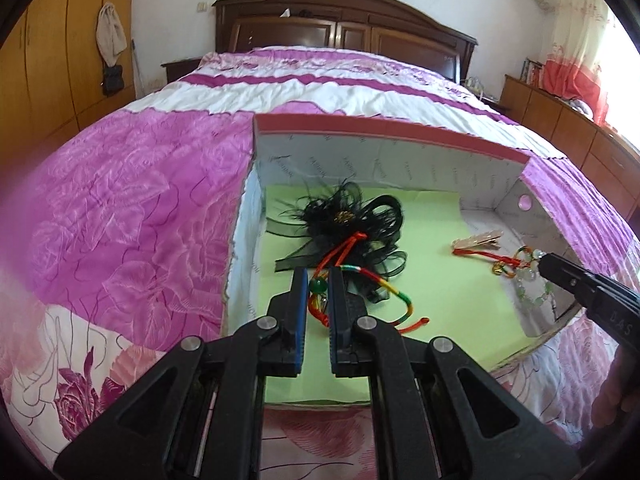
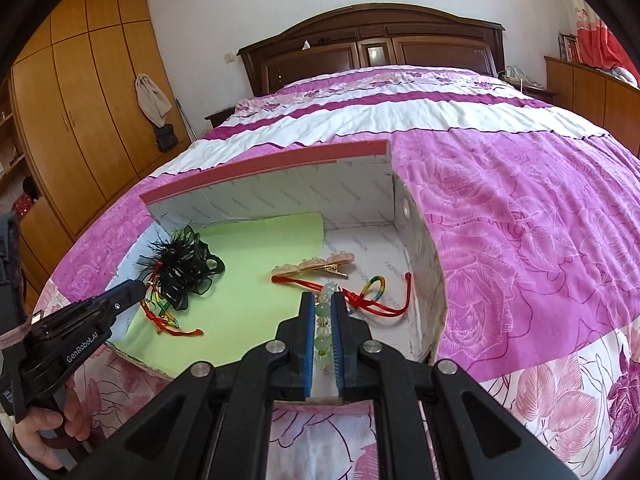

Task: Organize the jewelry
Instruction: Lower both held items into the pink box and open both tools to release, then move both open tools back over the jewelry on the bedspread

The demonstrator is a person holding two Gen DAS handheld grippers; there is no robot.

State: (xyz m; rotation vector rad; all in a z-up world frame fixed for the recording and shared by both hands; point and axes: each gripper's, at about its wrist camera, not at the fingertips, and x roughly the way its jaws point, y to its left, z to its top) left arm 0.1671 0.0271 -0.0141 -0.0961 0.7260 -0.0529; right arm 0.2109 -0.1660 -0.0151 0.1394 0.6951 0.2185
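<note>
The left gripper (image 1: pixel 319 280) reaches into the cardboard box (image 1: pixel 400 136), its blue-padded fingers (image 1: pixel 299 304) narrowly parted around a multicoloured braided cord bracelet (image 1: pixel 394 286) with a green bead (image 1: pixel 319 285); whether the pads actually press the bead cannot be told. The right gripper (image 2: pixel 322 300) works the other side of the box, its fingers likewise narrowly parted with a pale green bead bracelet (image 2: pixel 321 330) running between them; contact there cannot be told either.

The cord bracelet is banded in red, green, yellow and blue, with red tails, one knotted end lying loose on the light green paper sheet (image 1: pixel 440 300) that lines most of the box floor. Its long axis runs from the black feathered hair accessory (image 1: pixel 352 220), across which its red cords trail, out toward the box's near right. The bead bracelet is a string of translucent round beads, lying lengthwise along the right gripper's fingers and pointing toward the far wall.

Just beyond it sit a second braided cord bracelet (image 2: pixel 376 284) with red loops and a pink-and-gold hair clip (image 2: pixel 316 266), which lies crosswise. The black accessory crowds the left gripper's tips. The box rests on a pink floral bedspread (image 1: pixel 132 208), with a dark wooden headboard (image 1: pixel 344 20) behind and an orange wardrobe (image 2: pixel 80 112) to the left.
</note>
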